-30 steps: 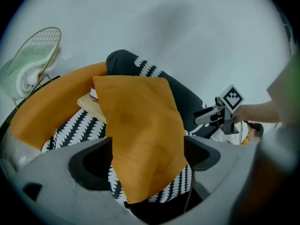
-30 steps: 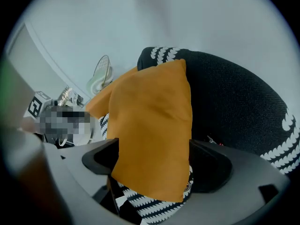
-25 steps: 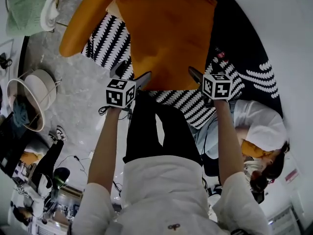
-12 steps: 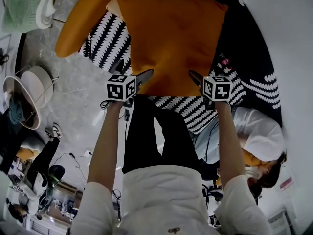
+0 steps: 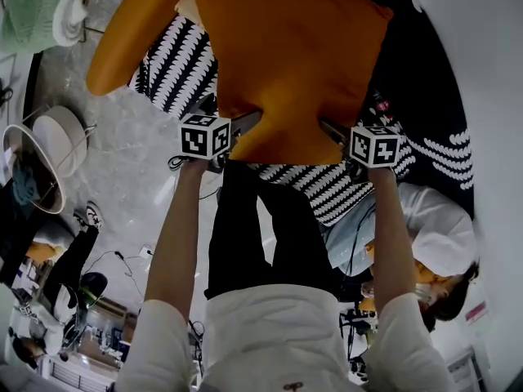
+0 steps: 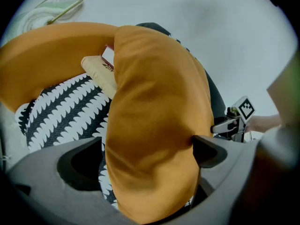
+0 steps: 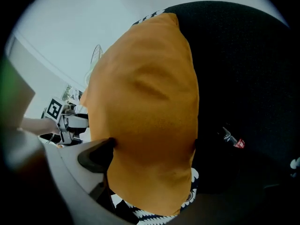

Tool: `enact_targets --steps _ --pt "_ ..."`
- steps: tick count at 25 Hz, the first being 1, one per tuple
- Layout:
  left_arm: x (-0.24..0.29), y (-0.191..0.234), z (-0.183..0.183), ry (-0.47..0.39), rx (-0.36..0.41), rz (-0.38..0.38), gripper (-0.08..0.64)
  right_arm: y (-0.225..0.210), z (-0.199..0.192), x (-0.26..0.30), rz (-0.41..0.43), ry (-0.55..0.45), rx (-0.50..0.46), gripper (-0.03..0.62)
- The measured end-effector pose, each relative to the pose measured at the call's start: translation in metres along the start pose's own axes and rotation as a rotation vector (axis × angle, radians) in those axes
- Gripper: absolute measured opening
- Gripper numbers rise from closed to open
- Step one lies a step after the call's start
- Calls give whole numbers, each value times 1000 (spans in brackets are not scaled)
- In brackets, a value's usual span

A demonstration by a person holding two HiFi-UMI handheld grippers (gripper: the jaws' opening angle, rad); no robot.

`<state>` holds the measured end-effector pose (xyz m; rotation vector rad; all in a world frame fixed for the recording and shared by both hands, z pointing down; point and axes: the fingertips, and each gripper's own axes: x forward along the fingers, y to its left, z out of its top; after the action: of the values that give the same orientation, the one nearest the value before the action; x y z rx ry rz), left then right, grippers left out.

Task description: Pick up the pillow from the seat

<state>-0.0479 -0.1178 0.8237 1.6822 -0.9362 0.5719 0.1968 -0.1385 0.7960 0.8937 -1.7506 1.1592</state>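
Since the earlier head frames both grippers have come down onto the near edge of the pillow [image 5: 290,64], and its far corner at 1 o'clock is now poking up higher; both sets of jaws have just been opening. The pillow, orange and square, is lying on the seat [image 5: 184,64] at 12 o'clock in the head view, covering most of the black-and-white patterned cushion. Whether its near edge is lifting off the seat cannot be told. The left gripper [image 6: 147,144] is straddling the pillow's 7 o'clock corner. Its jaws are standing spread wide, with the fabric filling the gap and touching both pads, and no clamping is showing. The right gripper [image 7: 152,144] is straddling the 5 o'clock corner. Its jaws are likewise standing wide apart, with orange fabric bulging between them and brushing both pads. An orange shell [image 5: 131,39] is curving round the seat at 10 to 11 o'clock of the pillow. A beige cushion [image 6: 101,71] with a red tag is peeking out behind the pillow at 10 o'clock in the left gripper view. On the floor, a round white stand [image 5: 49,153] is sitting at 9 o'clock, and green fabric [image 5: 33,6] is hanging at 11 o'clock. A seated person [image 5: 433,219] in a white top is showing at 4 o'clock.
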Motion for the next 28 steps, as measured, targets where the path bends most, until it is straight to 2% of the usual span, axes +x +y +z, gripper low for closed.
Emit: enact_targets --steps 4,12,20,24,28 --pt "8 0 1 3 -14 -32 592 3 0 1 68 7 -7 495" --pt "21 3 -2 47 6 -83 592 -7 -7 17 71 30 -3 524" --pt "28 6 0 79 -1 -161 592 -6 -1 30 149 61 -9 525" --pt "27 5 1 95 -6 -179 591 -5 0 30 172 86 -8 525" --pt "28 4 0 107 -8 -167 589 -7 -2 31 168 88 -7 523"
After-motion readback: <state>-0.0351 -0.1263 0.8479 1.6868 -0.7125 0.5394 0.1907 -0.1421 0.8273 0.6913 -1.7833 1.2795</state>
